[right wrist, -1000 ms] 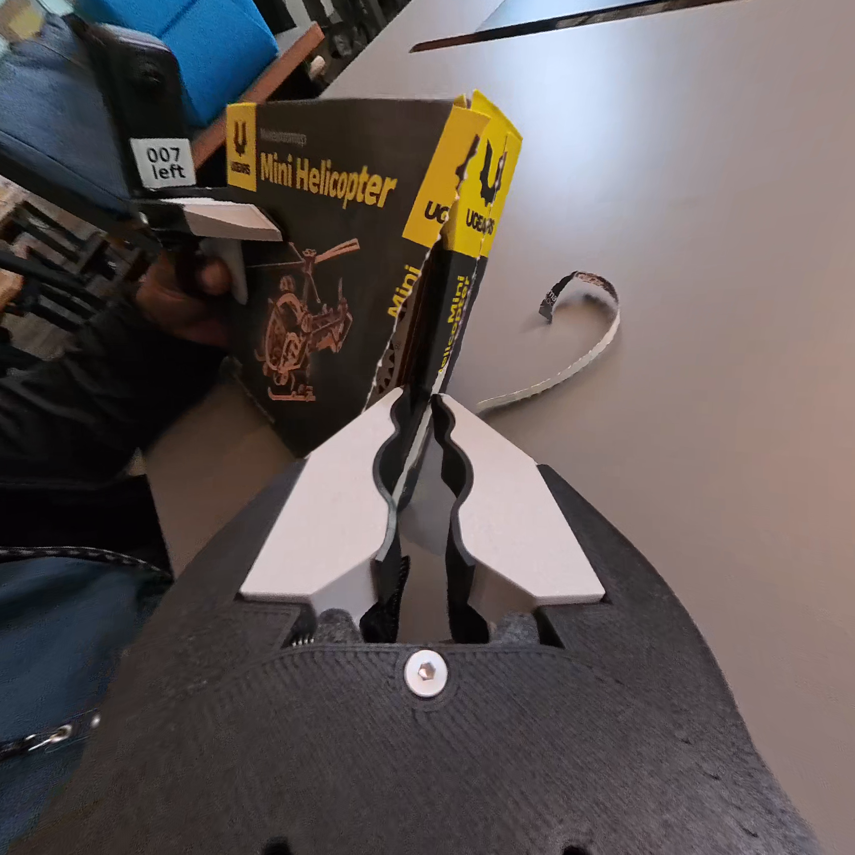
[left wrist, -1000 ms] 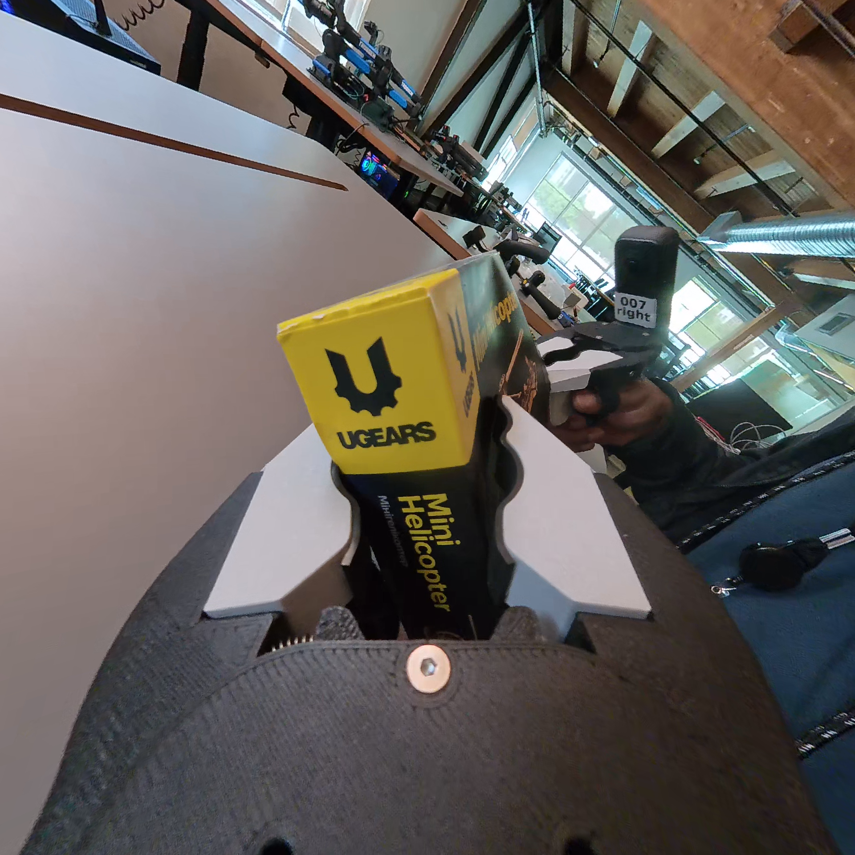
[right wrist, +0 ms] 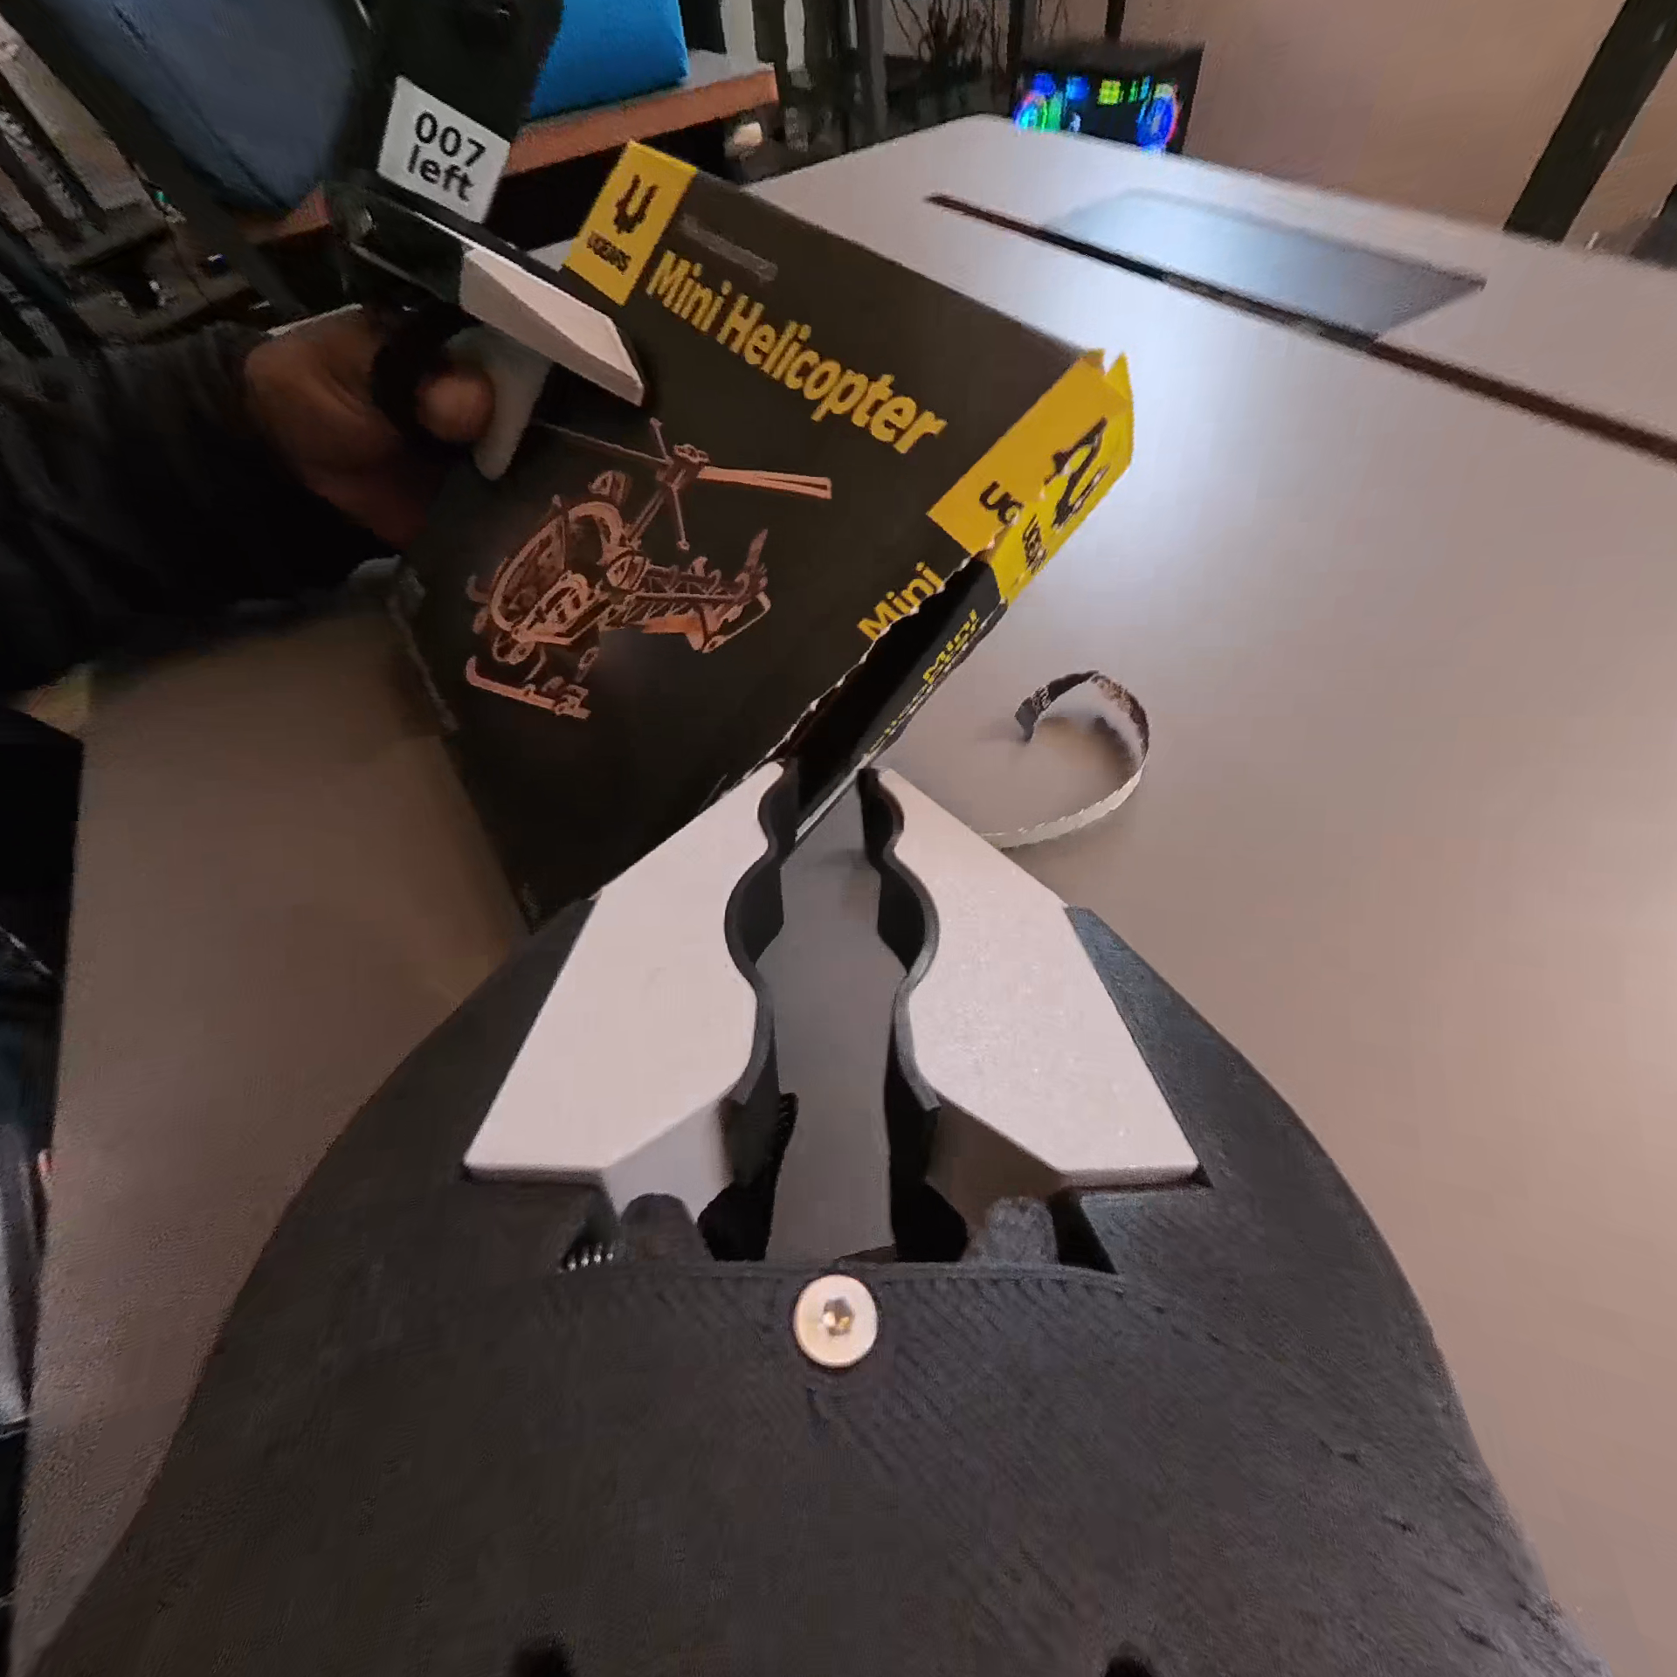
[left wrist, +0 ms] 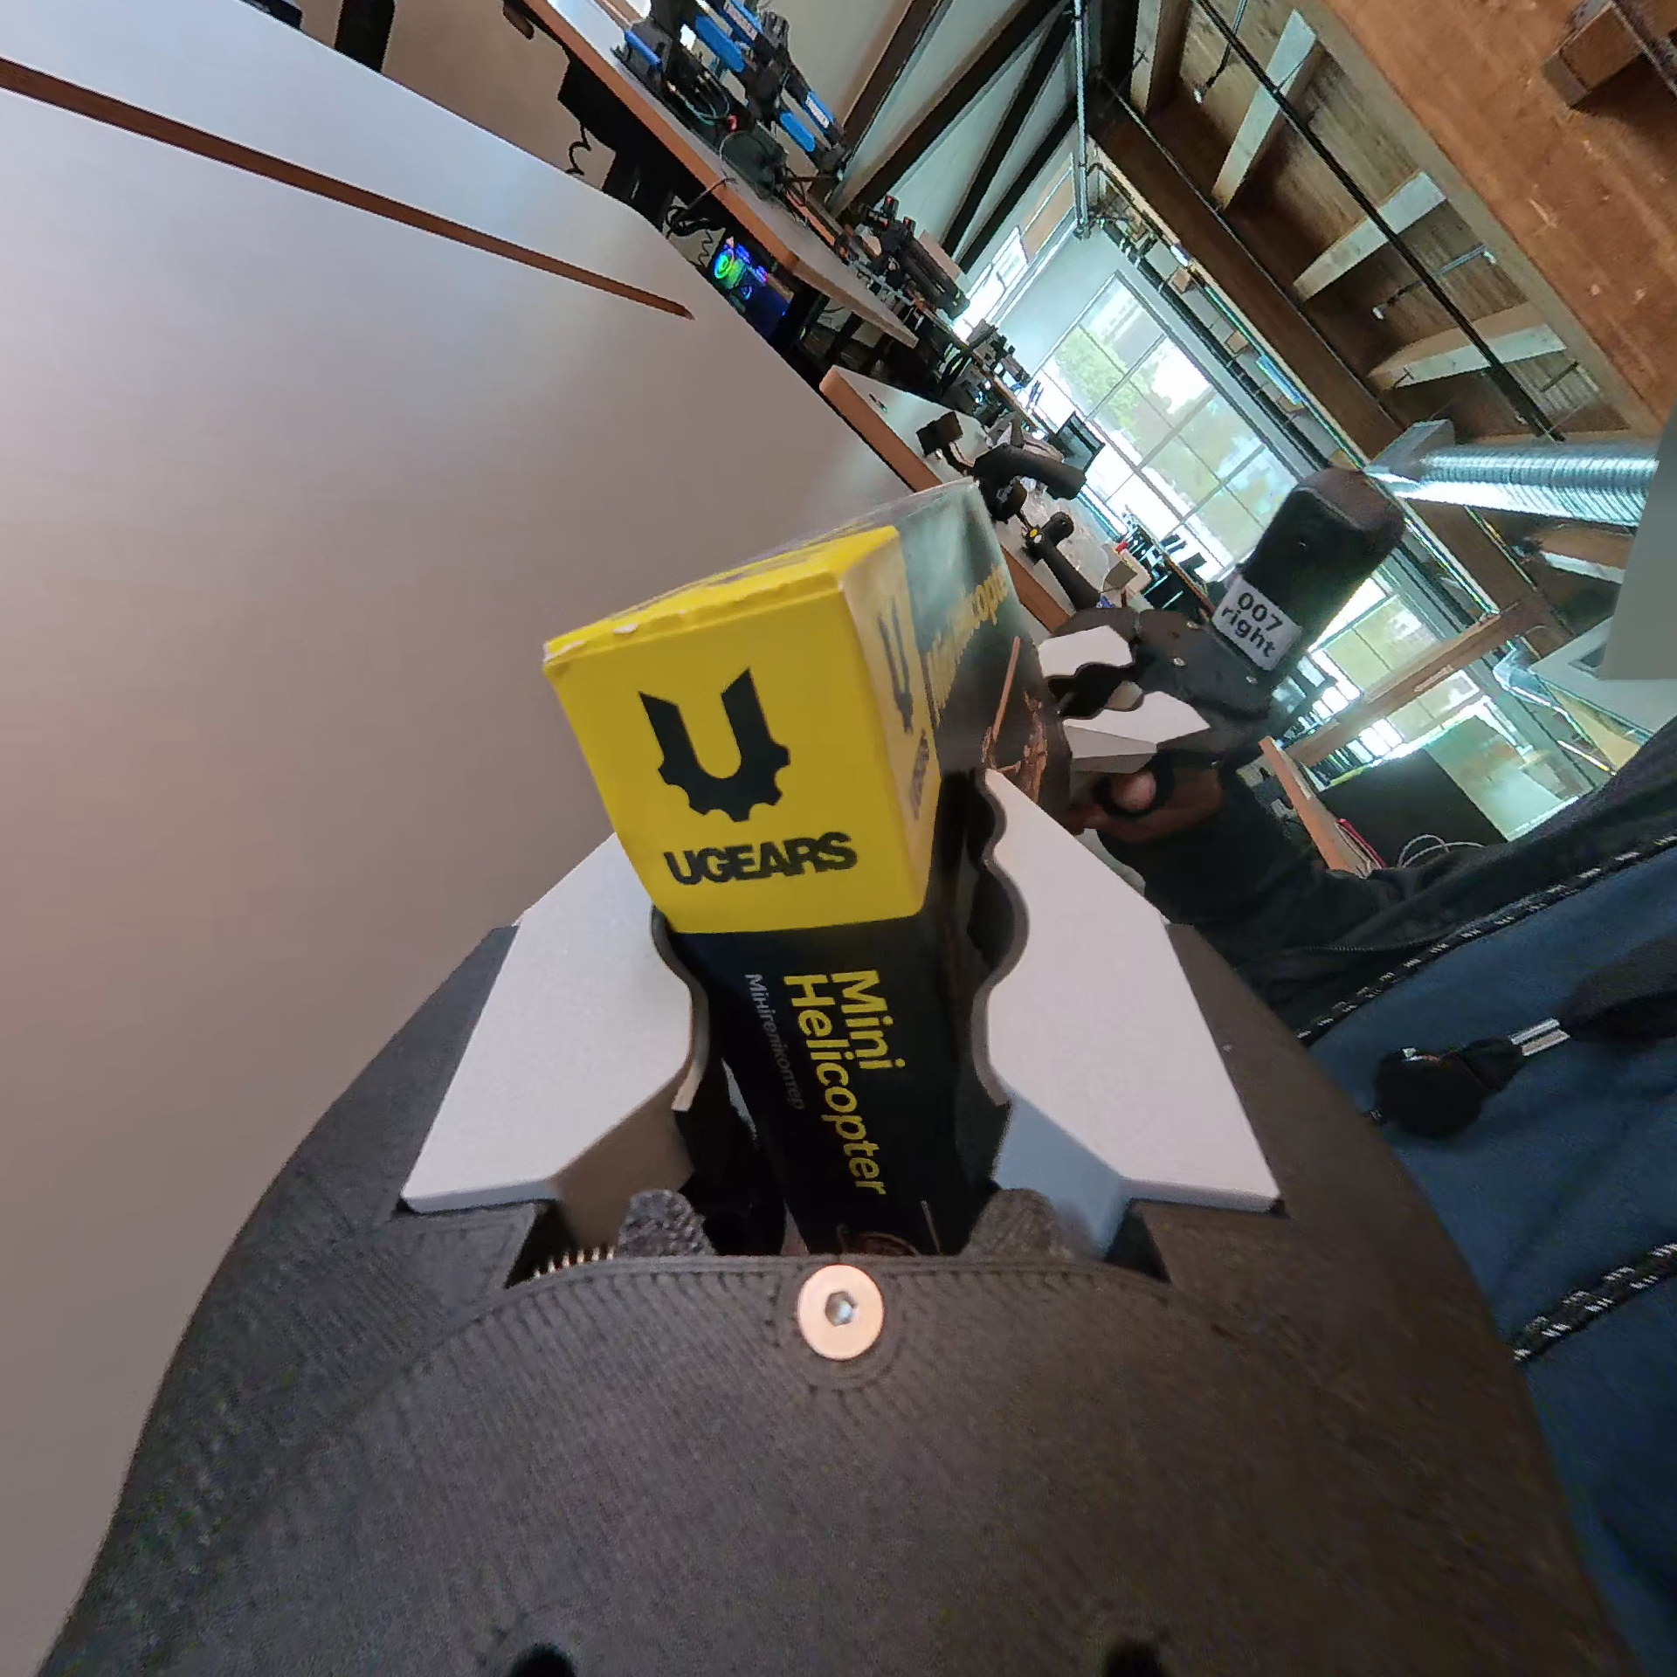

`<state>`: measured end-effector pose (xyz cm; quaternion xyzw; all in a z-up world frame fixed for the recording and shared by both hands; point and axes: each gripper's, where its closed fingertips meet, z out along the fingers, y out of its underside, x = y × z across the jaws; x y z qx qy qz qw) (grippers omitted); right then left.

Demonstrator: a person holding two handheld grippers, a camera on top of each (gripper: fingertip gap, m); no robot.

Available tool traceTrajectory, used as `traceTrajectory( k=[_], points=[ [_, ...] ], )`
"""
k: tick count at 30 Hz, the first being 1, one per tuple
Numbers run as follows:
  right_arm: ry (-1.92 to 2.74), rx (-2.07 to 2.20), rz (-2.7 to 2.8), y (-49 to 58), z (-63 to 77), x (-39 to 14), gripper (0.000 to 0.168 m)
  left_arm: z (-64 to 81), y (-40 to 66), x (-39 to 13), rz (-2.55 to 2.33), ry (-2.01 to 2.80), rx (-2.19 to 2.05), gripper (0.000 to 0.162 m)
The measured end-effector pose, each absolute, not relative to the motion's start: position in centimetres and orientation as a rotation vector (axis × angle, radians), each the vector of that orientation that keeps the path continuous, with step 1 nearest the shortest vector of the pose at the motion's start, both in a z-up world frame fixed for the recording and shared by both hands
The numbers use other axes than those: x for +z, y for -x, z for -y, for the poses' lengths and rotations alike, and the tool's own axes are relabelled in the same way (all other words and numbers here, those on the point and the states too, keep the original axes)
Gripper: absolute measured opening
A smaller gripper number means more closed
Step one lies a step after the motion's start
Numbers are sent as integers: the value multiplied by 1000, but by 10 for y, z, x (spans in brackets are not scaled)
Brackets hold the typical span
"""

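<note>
My left gripper (left wrist: pixel 808 817) is shut on a black and yellow cardboard box (left wrist: pixel 744 771), held tilted above the grey table (left wrist: pixel 272 635). In the right wrist view the box (right wrist: pixel 726 544) shows a helicopter drawing, and the left gripper (right wrist: pixel 581 363) clamps its upper left corner. The box's side is torn open along a ragged edge, and a loose flap (right wrist: pixel 916 662) hangs there. My right gripper (right wrist: pixel 826 780) is a little open, with the flap's lower edge just between its fingertips, against the left finger (right wrist: pixel 671 953). The right gripper also shows behind the box in the left wrist view (left wrist: pixel 1098 699).
A curled torn-off cardboard strip (right wrist: pixel 1089 780) lies on the table (right wrist: pixel 1361 907) just beyond the box. A dark seam (right wrist: pixel 1270 308) crosses the table farther back. A person's dark sleeve (right wrist: pixel 118 508) and blue jacket (left wrist: pixel 1497 1134) are close by. Desks with equipment (left wrist: pixel 753 82) stand behind. The tips of one gripper are about 12 centimetres away from the tips of the other.
The box has tilted, with its top swung to the right. The right gripper's fingers have parted a little, and the flap that lay deep between them now reaches only their tips.
</note>
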<state>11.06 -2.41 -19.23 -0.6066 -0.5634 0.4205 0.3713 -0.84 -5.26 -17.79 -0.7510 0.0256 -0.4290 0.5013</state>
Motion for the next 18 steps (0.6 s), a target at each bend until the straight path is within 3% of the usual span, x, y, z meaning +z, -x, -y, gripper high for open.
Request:
traceTrajectory(
  k=[10, 13, 18],
  points=[
    [1013, 956, 1586, -128, 56, -167, 31, 46, 13, -185, 13, 1859, -1067, 55],
    [992, 779, 1681, -126, 50, -184, 46, 47, 13, -183, 2, 1849, -1064, 55],
    [1015, 837, 1671, -134, 31, -182, 55, 49, 10, -184, -19, 1853, -1085, 55]
  ],
)
